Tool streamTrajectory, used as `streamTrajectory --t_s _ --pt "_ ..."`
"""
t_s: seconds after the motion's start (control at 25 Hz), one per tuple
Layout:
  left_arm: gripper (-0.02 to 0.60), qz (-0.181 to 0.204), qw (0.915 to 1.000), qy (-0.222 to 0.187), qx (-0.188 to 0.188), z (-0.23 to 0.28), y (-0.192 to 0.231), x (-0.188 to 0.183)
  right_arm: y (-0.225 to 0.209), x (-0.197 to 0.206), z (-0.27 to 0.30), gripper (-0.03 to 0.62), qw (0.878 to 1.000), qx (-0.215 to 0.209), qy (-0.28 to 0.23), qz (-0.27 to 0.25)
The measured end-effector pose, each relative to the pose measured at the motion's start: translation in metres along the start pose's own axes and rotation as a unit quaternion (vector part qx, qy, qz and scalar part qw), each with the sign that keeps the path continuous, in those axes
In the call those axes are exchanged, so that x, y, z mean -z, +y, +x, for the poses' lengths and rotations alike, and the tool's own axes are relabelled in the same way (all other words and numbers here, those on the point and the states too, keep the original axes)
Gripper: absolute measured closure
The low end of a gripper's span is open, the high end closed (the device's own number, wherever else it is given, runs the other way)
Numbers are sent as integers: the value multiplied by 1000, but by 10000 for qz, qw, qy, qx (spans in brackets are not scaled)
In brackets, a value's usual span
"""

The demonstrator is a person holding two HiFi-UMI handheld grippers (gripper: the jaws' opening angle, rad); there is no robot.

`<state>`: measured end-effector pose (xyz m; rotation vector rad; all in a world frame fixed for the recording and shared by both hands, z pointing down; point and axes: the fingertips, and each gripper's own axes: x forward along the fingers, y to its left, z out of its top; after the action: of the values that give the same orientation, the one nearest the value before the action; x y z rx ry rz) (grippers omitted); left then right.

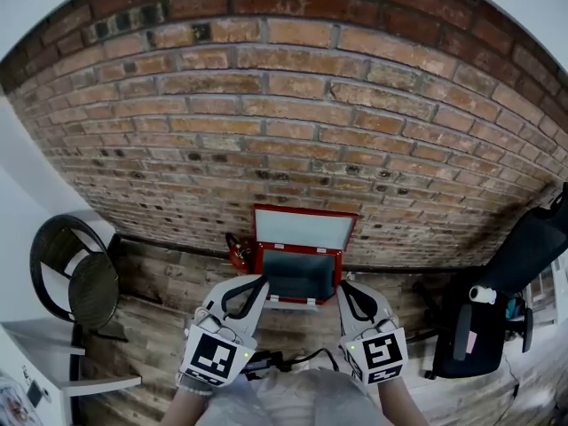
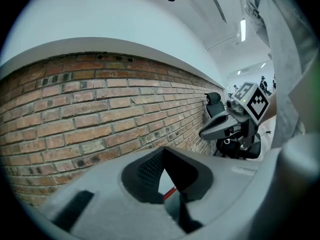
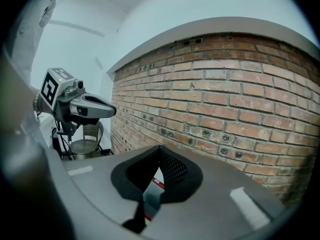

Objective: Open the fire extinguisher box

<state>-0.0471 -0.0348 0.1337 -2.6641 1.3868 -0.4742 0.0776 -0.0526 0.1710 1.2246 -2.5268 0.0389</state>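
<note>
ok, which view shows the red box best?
Head view: the whole box shows at the foot of the brick wall, with its lid up. The left and right gripper views each catch only a red sliver of it past the jaws; the rest is wall.

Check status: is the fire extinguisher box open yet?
Done: the red box at the foot of the brick wall is open, its lid standing up and the inside exposed. In hand: nothing; the left tongs and right tongs are both shut and empty in front of it. Left: nothing visible for the opening itself.
</note>
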Motion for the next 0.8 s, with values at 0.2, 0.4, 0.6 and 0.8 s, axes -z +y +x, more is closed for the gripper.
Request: streamTrajectory --t_s 0.2,0.4,0.6,0.8 --pt "583 -2 10000 7 8 2 -1 0 -3 -3 -1 589 10000 27 -45 -22" --pt "583 -47 10000 -22 -58 2 2 -1 -4 -2 1 589 10000 51 8 -84" --pt "583 -20 10000 -53 -55 1 2 -2 0 -4 2 589 10000 -37 -21 65" --pt "583 -9 10000 -29 -60 1 4 0 -4 -11 6 589 9982 -71 -224 550"
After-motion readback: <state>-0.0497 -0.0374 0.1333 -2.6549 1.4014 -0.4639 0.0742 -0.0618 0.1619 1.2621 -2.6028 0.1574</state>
